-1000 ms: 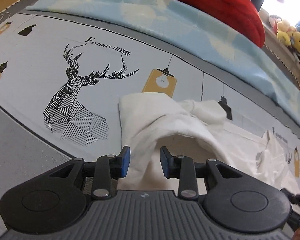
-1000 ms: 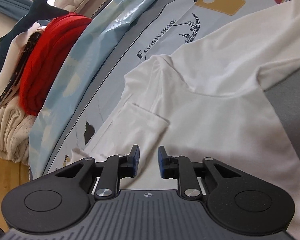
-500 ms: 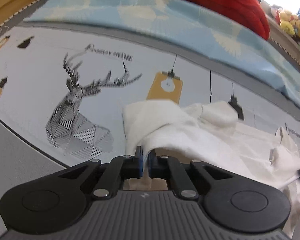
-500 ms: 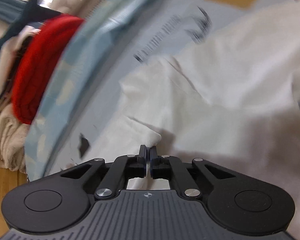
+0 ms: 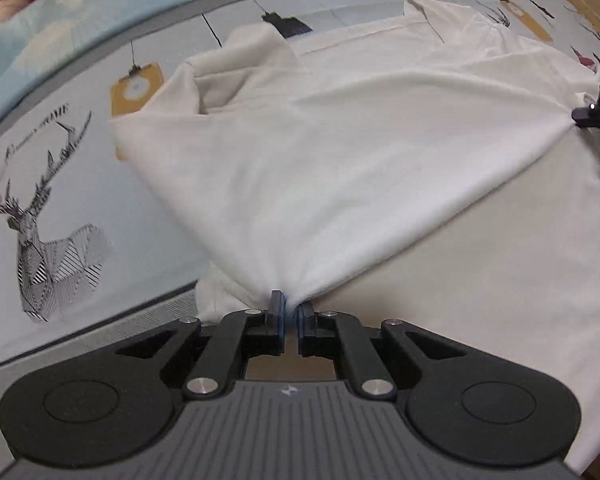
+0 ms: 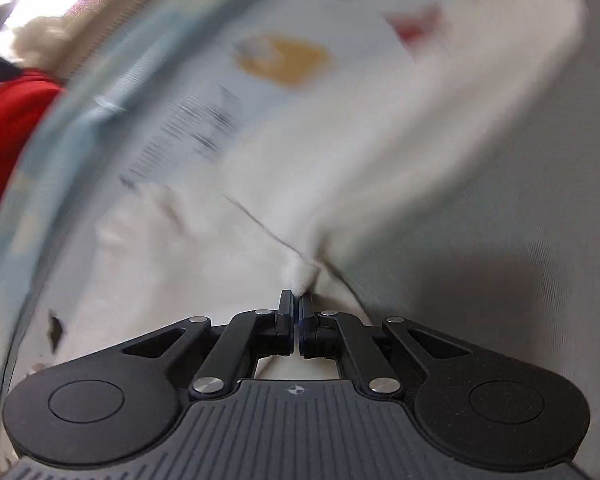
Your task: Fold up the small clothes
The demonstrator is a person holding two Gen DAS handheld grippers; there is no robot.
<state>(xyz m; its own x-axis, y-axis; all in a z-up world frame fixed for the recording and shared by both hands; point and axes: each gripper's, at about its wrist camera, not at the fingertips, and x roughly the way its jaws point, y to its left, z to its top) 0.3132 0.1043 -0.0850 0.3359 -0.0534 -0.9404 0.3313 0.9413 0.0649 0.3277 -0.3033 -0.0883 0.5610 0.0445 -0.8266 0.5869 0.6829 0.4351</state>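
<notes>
Left wrist view: left tongs [image 5: 291, 307] pressed together on a pinch of the white garment [image 5: 340, 168], near its lower edge; fabric pulled taut in a raised sheet from that pinch across to a second pinch at the far right, held by the right tongs [image 5: 580, 119]; rest of the garment spread on the printed bed sheet [image 5: 60, 168], with deer print [image 5: 48, 236] to the left and blue blanket [image 5: 80, 12] beyond; judged as early in the fold: edge lifted at two points, no fold yet laid down, no creased layer visible; carrying the lifted edge over, laying it flat and any further folds judged still to come

Right wrist view: heavily blurred; right tongs [image 6: 296, 300] pressed together on a small bunch of the white garment [image 6: 380, 152], seam running up from the pinch; red pile [image 6: 8, 128] at far left, otherwise too smeared to read

Against one second earlier: both tongs then spread, hovering over the flat-lying garment; half a second earlier: both closed on cloth near the sheet; now fabric raised and stretched between the two pinches, left view swung toward the garment's far end, right view smeared by fast motion
</notes>
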